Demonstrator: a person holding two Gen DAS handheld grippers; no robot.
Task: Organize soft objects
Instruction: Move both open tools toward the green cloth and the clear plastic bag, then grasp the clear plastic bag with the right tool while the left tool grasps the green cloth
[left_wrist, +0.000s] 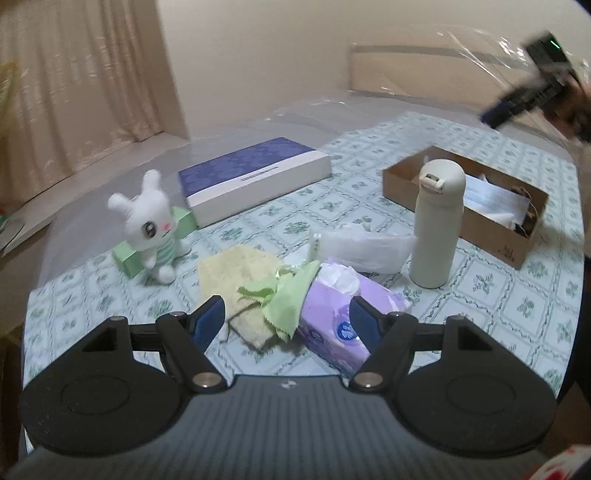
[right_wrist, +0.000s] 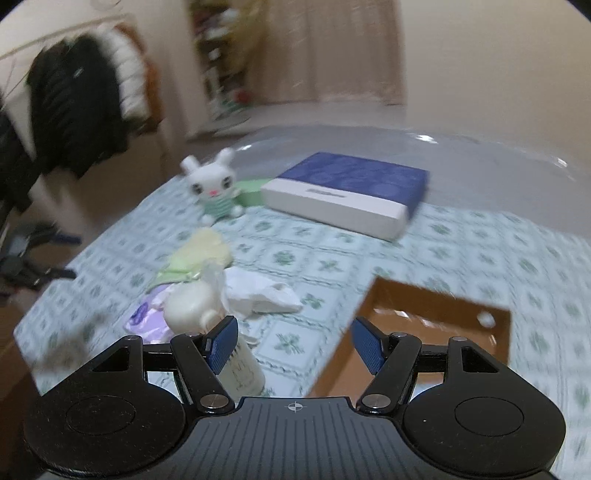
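Hovering empty: left gripper (left_wrist: 287, 318) over tissue pack (left_wrist: 345, 312), fingers apart.

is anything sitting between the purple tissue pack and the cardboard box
Yes. The tall cream flask stands upright between the purple tissue pack and the brown cardboard box, with a white plastic packet lying just beside it.

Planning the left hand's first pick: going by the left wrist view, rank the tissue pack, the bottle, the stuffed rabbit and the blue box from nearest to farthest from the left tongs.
1. Tissue pack: right at the open left tongs, by the right tip.
2. Bottle: farther back, to the right.
3. Stuffed rabbit: back left; close to the bottle in range, hard to rank.
4. Blue box: farthest, centre back.
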